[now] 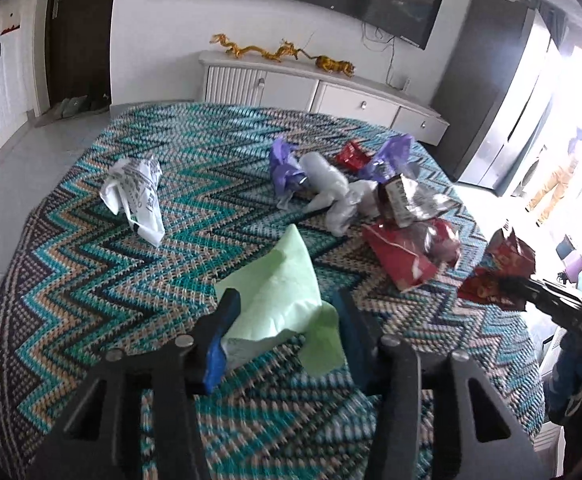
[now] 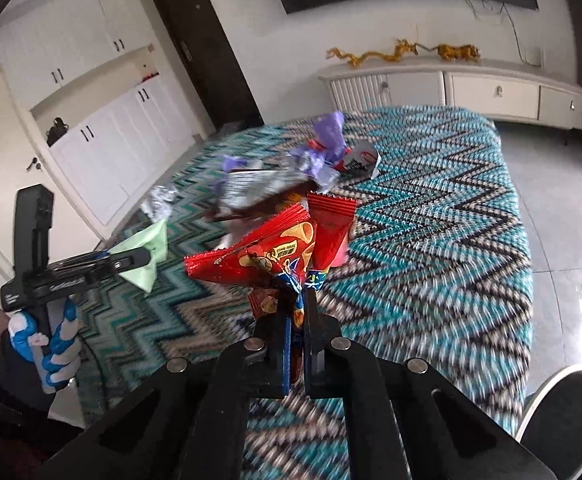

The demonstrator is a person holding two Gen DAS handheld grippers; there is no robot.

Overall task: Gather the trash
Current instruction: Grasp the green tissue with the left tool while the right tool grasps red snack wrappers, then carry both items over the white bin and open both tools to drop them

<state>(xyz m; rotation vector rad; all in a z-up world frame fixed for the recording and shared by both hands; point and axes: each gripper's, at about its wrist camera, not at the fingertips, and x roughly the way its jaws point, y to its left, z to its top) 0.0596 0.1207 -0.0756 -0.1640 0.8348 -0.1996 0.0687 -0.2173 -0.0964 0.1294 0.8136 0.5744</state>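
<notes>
A crumpled pale green napkin (image 1: 279, 292) lies between the fingers of my left gripper (image 1: 287, 316), touching both pads, low over the zigzag tablecloth (image 1: 91, 280). From the right wrist, the left gripper (image 2: 143, 258) shows the green napkin (image 2: 151, 244) sticking out at its tip. My right gripper (image 2: 297, 300) is shut on a red snack wrapper (image 2: 259, 256), which stands up from the jaws. In the left wrist view the right gripper (image 1: 531, 292) holds that red wrapper (image 1: 499, 268) at the table's right edge.
More trash lies on the cloth: a white printed paper (image 1: 135, 192), purple wrappers (image 1: 287, 164), white plastic (image 1: 331, 192), a silver-brown packet (image 1: 407, 200) and a red bag (image 1: 407, 256). A white sideboard (image 1: 323, 92) stands behind. A dark round seat (image 2: 567, 412) is at the lower right.
</notes>
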